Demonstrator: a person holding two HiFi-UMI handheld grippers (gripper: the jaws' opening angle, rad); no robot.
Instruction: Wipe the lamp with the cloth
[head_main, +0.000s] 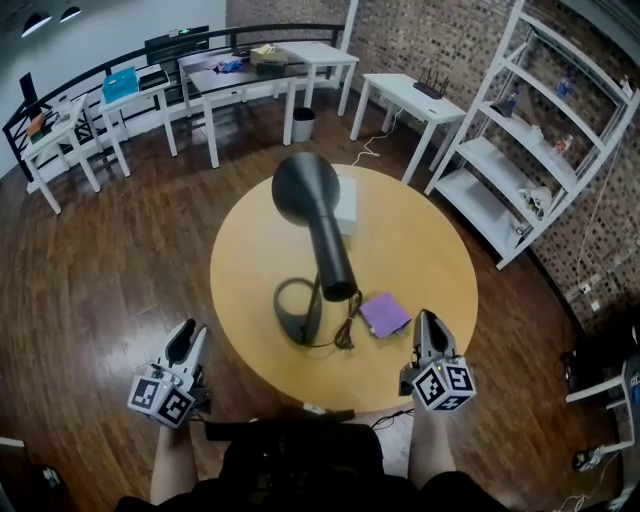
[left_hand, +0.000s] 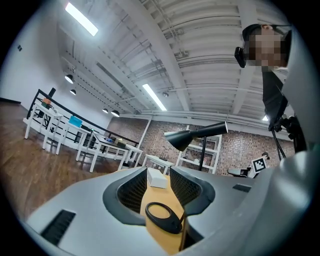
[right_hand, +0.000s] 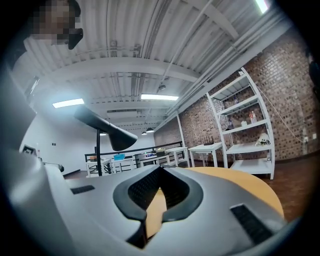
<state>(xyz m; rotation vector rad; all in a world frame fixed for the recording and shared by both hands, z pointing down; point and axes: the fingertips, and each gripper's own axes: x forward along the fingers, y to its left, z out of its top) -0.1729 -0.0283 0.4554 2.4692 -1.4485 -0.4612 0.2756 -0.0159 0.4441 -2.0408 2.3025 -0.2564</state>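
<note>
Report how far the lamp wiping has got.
Done: nothing visible. The purple square cloth lies on the round wooden table, beside the base of the black desk lamp. In hand: nothing; left gripper open, right gripper shut, both empty. Left: pick up the cloth, wipe the lamp.

Black lamp, purple cloth, tan table

My lamp (head_main: 315, 235) is plain black, the cloth (head_main: 384, 314) purple, the box (head_main: 346, 205) white and the table (head_main: 430, 240) an even yellow-tan. My left gripper (head_main: 187, 333) and right gripper (head_main: 426, 322) are grey with black dimpled pads (left_hand: 186, 187), and their cubes (head_main: 163, 395) have black-and-white squares. The floor (head_main: 110, 290) is dark brown planks, the wall (head_main: 450, 40) mottled brick, the shelf (head_main: 487, 157) white.
</note>
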